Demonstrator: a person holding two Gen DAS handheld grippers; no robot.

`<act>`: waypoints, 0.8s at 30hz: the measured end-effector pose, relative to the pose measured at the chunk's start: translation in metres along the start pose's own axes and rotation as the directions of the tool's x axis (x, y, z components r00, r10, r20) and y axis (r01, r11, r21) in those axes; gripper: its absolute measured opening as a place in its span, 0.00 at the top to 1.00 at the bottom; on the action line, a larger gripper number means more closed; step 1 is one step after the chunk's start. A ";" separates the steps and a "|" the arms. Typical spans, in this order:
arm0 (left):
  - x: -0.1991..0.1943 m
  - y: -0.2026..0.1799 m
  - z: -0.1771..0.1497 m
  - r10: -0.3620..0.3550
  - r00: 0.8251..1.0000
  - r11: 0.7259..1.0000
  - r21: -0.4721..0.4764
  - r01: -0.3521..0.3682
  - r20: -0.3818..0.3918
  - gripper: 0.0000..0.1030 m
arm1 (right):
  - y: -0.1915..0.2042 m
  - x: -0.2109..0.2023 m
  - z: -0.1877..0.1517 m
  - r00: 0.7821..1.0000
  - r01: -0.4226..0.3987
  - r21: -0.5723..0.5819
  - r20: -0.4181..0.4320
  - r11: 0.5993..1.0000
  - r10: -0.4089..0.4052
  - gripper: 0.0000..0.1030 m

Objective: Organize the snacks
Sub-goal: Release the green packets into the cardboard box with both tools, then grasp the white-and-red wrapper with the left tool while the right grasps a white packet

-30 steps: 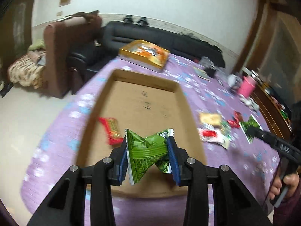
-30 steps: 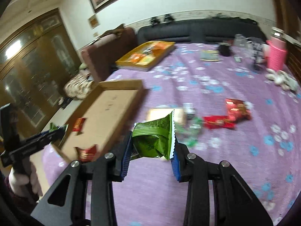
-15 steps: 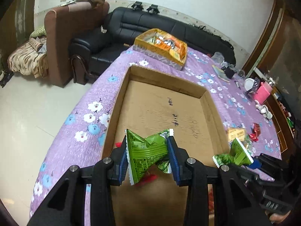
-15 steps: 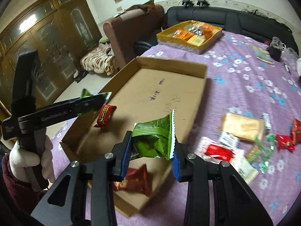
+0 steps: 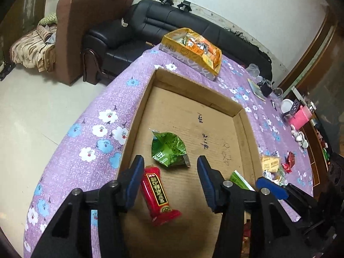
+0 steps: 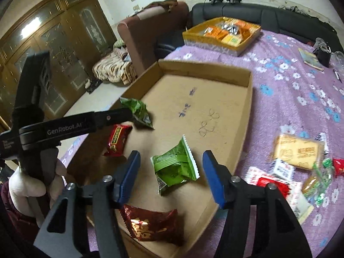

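Both pairs of tongs hang over the shallow brown cardboard tray [image 5: 215,129], and both stand wide apart, gripping nothing. Between the blue pads of the left gripper [image 5: 169,178] a crumpled green snack packet [image 5: 168,149] lies flat on the tray floor, with a long red snack packet [image 5: 158,195] just beside the left pad, nearer the tray's left wall. The right gripper [image 6: 172,172] hovers above a second green foil packet with a serrated edge [image 6: 177,167], also loose on the cardboard; a dark red crinkled wrapper [image 6: 150,223] sits at the tray's near edge, below its left finger. From the right wrist view the left gripper's black arm crosses the tray's left side, the gloved left hand [image 6: 28,185] wrapped round its handle.

To the right of the tray, on the purple flowered tablecloth [image 6: 290,90], a heap of loose snacks [image 6: 296,165] lies spread out. At the far end stands a yellow box of orange packets [image 6: 223,34], with a black leather sofa [image 5: 172,28] behind it.
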State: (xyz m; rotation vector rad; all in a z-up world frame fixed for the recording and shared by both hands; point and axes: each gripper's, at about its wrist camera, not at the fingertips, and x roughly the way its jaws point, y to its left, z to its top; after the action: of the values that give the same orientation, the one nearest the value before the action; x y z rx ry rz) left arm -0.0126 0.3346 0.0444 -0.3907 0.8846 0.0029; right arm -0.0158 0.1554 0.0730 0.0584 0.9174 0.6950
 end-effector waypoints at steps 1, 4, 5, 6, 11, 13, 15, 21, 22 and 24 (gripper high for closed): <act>-0.003 -0.002 -0.001 -0.001 1.000 1.000 -0.003 0.001 0.005 0.48 | -0.002 -0.005 0.000 1.000 0.001 0.004 0.012 1.000 -0.001 0.40; -0.016 -0.012 -0.006 -0.010 1.000 1.000 0.010 0.009 0.026 0.47 | -0.021 -0.035 -0.002 0.998 0.013 0.034 0.065 0.999 -0.015 0.40; -0.021 -0.019 -0.008 -0.016 0.999 1.000 0.022 0.015 0.035 0.45 | -0.026 -0.043 -0.003 0.997 0.019 0.042 0.078 0.999 -0.022 0.40; -0.025 -0.024 -0.010 -0.023 0.999 0.999 0.034 0.021 0.039 0.44 | -0.038 -0.057 -0.008 0.995 0.037 0.053 0.096 0.998 -0.042 0.40; -0.037 -0.057 -0.023 -0.051 0.998 0.993 0.106 0.045 0.048 0.40 | -0.105 -0.110 -0.034 0.973 0.163 0.139 0.139 0.977 -0.183 0.39; -0.038 -0.070 -0.028 -0.071 0.996 0.990 0.126 0.065 0.045 0.40 | -0.130 -0.124 -0.046 0.963 0.203 0.184 0.138 0.962 -0.230 0.39; -0.035 -0.089 -0.034 -0.098 0.995 0.983 0.157 0.092 0.031 0.40 | -0.156 -0.135 -0.058 0.954 0.242 0.229 0.122 0.943 -0.274 0.39; -0.010 -0.143 -0.053 -0.141 0.989 0.951 0.274 0.146 -0.036 0.40 | -0.178 -0.130 -0.073 0.971 0.198 0.236 0.083 0.951 -0.222 0.40; -0.007 -0.149 -0.055 -0.147 0.988 0.945 0.287 0.154 -0.045 0.40 | -0.171 -0.121 -0.071 0.977 0.184 0.201 0.069 0.962 -0.201 0.39; 0.000 -0.158 -0.059 -0.155 0.986 0.934 0.314 0.167 -0.063 0.40 | -0.159 -0.107 -0.068 0.984 0.165 0.140 0.051 0.976 -0.173 0.39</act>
State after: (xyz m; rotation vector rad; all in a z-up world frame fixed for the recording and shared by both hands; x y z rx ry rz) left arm -0.0312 0.1678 0.0639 -0.1591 0.8702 -0.2974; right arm -0.0267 -0.0470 0.0539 0.1204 0.8967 0.4703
